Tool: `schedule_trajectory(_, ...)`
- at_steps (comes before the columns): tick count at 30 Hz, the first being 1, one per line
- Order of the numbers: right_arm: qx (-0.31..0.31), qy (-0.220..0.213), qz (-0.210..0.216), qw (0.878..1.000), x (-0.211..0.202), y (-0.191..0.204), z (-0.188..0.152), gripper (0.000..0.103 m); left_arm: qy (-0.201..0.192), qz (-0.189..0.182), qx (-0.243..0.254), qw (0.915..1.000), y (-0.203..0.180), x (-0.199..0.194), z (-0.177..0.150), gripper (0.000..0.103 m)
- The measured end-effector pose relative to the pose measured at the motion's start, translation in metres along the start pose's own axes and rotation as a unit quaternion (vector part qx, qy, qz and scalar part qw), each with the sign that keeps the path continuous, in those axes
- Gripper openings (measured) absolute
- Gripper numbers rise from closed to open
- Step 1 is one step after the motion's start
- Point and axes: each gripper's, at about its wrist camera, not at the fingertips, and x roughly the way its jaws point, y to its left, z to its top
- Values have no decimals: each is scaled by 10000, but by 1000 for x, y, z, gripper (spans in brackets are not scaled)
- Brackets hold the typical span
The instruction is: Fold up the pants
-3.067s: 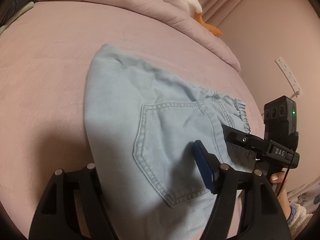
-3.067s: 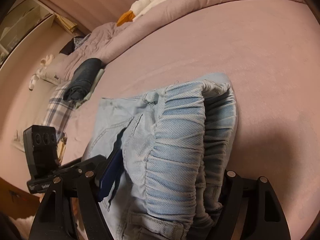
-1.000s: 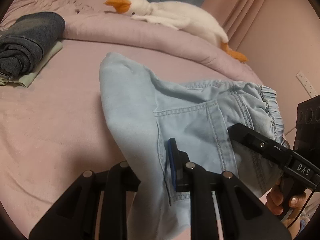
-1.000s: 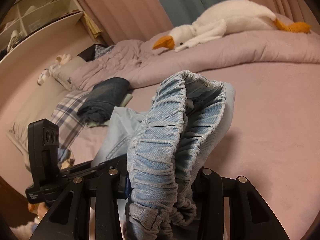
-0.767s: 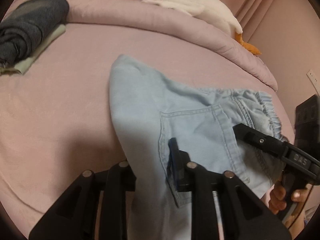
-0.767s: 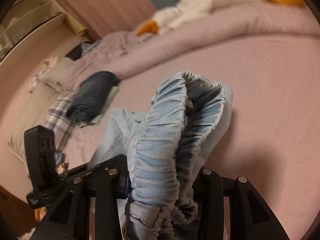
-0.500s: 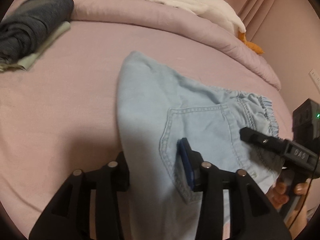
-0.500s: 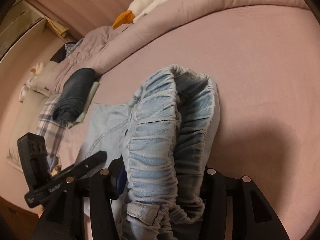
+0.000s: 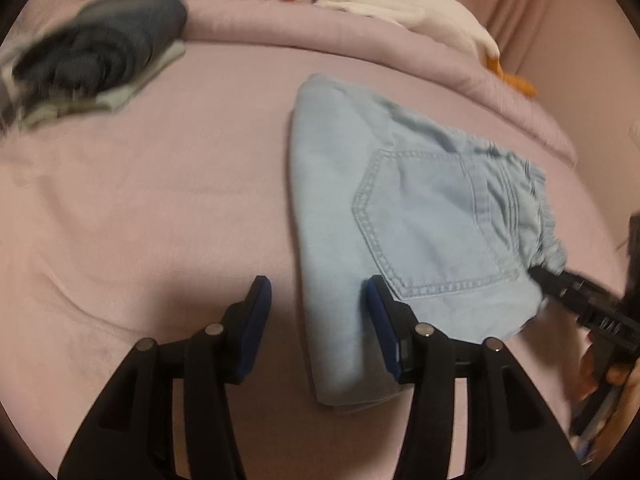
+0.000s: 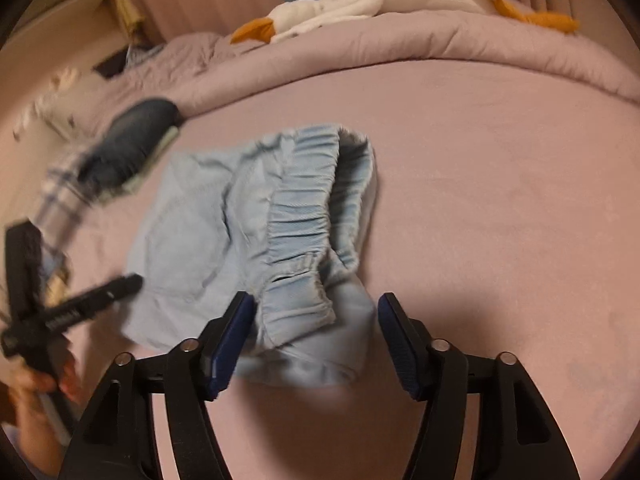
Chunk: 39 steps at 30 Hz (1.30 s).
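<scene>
Left wrist view is filled mostly by the pink bed [image 9: 160, 184], with wide bare sheet across the left and lower left of the frame. Folded light-blue pants [image 9: 408, 236] lie flat right of centre, back pocket up, their near edge running down between the fingers. A rolled quilt [image 9: 360, 40] borders the top, carrying a white plush goose [image 9: 400, 0]. Dark folded clothes [image 9: 100, 52], blurred, sit at upper left. The left gripper [image 9: 318, 304] is opening, its fingers spread and not pressing the fabric. In the right wrist view the right gripper [image 10: 316, 328] is also opening, fingers wide either side of the elastic waistband [image 10: 304, 216], apart from it. At the right edge a hand [image 9: 612, 384] is cut off and blurred.
</scene>
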Motion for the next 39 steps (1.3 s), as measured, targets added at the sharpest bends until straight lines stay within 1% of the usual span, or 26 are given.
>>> schedule_trajectory(1, 36, -18, 14, 10000, 2, -1, 0, 67, 47, 34, -10, 10000, -4, -1, 4, 50)
schedule_trajectory(2, 153, 12, 16, 9999, 2, -3, 2, 67, 96, -11, -55, 9999, -6, -6, 4, 46)
schedule_trajectory(3, 241, 56, -15, 9997, -1, -1, 5, 67, 66, -39, -86, 9999, -9, -15, 3, 48)
schedule_trajectory(4, 323, 67, -40, 9994, -8, 1, 7, 67, -50, -3, -62, 10000, -13, -27, 1, 49)
schedule_trajectory(5, 286, -22, -62, 9996, -19, 5, 7, 67, -141, 87, -6, 9999, -19, -38, 0, 53)
schedule_trajectory(6, 175, -111, -92, 9997, -30, 11, 5, 67, -209, 150, 41, 9997, -24, -47, -2, 65)
schedule_trajectory(7, 79, -156, -102, 9998, -38, 16, 2, 67, -282, 201, 83, 9994, -30, -58, -4, 73)
schedule_trajectory(8, -46, -206, -137, 9997, -50, 23, 0, 67, -354, 219, 110, 9991, -35, -69, -7, 85)
schedule_trajectory(9, -136, -243, -155, 9995, -57, 29, -2, 68, -466, 227, 134, 9986, -40, -80, -9, 90)
schedule_trajectory(10, -233, -282, -187, 9992, -67, 36, -4, 73, -557, 273, 164, 9979, -45, -91, -10, 93)
schedule_trajectory(11, -285, -334, -202, 9988, -75, 40, -6, 78, -583, 353, 187, 9975, -50, -101, -11, 101)
schedule_trajectory(12, -318, -401, -198, 9985, -83, 44, -8, 89, -609, 416, 192, 9971, -53, -111, -13, 102)
schedule_trajectory(13, -365, -476, -193, 9980, -92, 49, -10, 94, -630, 436, 183, 9969, -55, -118, -15, 102)
schedule_trajectory(15, -470, -580, -128, 9971, -107, 56, -13, 96, -609, 480, 187, 9968, -61, -133, -20, 102)
schedule_trajectory(17, -573, -640, -139, 9962, -118, 63, -15, 98, -578, 664, 242, 9958, -70, -147, -27, 103)
schedule_trajectory(18, -617, -671, -207, 9956, -126, 67, -16, 99, -610, 898, 305, 9936, -75, -153, -30, 102)
schedule_trajectory(19, -646, -724, -229, 9950, -131, 70, -18, 99, -659, 1208, 391, 9897, -81, -159, -35, 103)
schedule_trajectory(20, -679, -775, -199, 9945, -138, 72, -21, 99, -711, 1403, 454, 9865, -86, -165, -38, 102)
schedule_trajectory(21, -696, -798, -150, 9943, -143, 73, -23, 99, -777, 1403, 480, 9859, -89, -172, -42, 103)
schedule_trajectory(24, -674, -830, -34, 9943, -152, 77, -28, 99, -684, 1000, 332, 9921, -85, -178, -48, 103)
schedule_trajectory(26, -677, -837, -37, 9942, -151, 77, -32, 99, -679, 1023, 324, 9919, -86, -180, -52, 103)
schedule_trajectory(31, -619, -661, -122, 9958, -144, 78, -41, 99, -547, 980, 406, 9929, -93, -177, -57, 102)
schedule_trajectory(39, -685, -783, -157, 9945, -157, 84, -41, 99, -606, 885, 410, 9934, -94, -182, -55, 103)
